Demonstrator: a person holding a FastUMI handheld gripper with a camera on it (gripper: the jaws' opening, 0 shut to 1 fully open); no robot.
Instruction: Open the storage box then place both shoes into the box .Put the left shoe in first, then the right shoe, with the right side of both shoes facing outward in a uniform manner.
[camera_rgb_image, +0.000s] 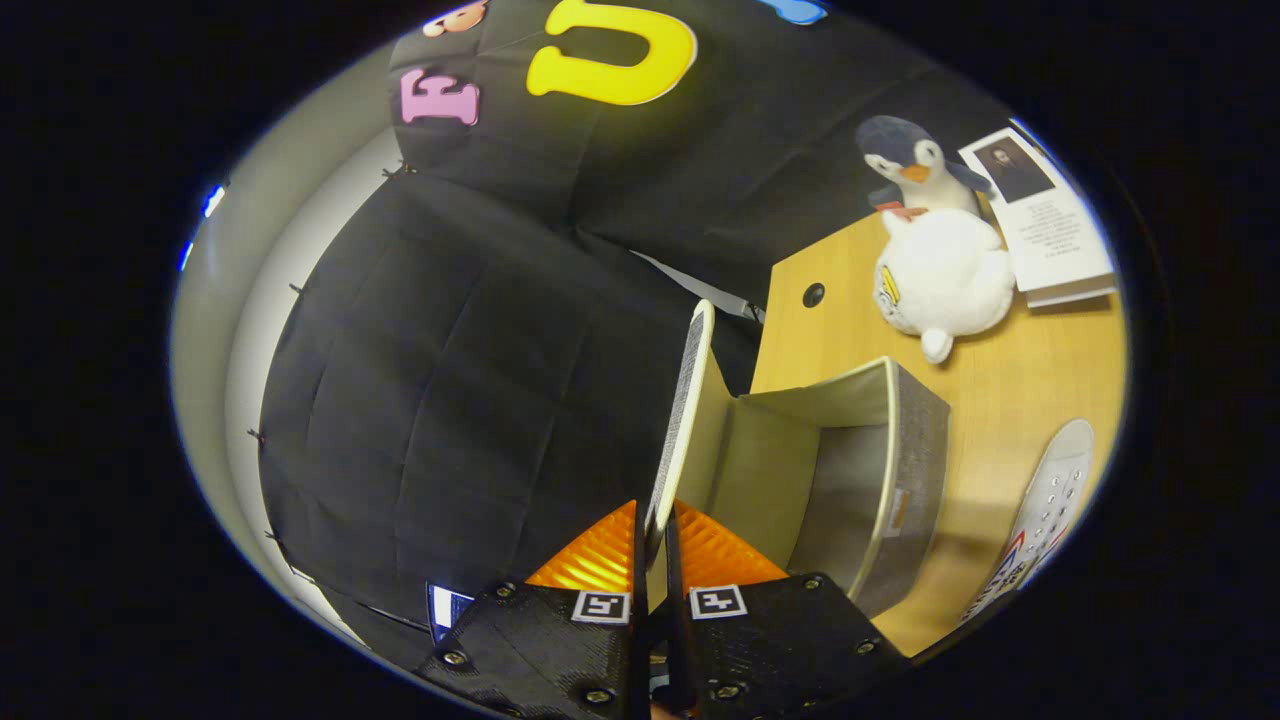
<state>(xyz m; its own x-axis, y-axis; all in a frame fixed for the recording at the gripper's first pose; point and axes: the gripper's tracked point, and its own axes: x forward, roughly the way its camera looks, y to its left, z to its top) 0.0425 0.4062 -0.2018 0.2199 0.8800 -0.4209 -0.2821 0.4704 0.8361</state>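
I can read nothing here: the print on the booklet (1045, 225) is too small, and the marks on my shoe (1010, 575) are blurred.

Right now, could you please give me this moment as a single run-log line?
step: opening box | gripper: shut on lid, lid raised | storage box: open, no shoe visible inside | shoe: on table beside box

Cloth-walled recording booth, wooden desk (1010, 390), plush penguin (935, 250), booklet (1050, 225), household props
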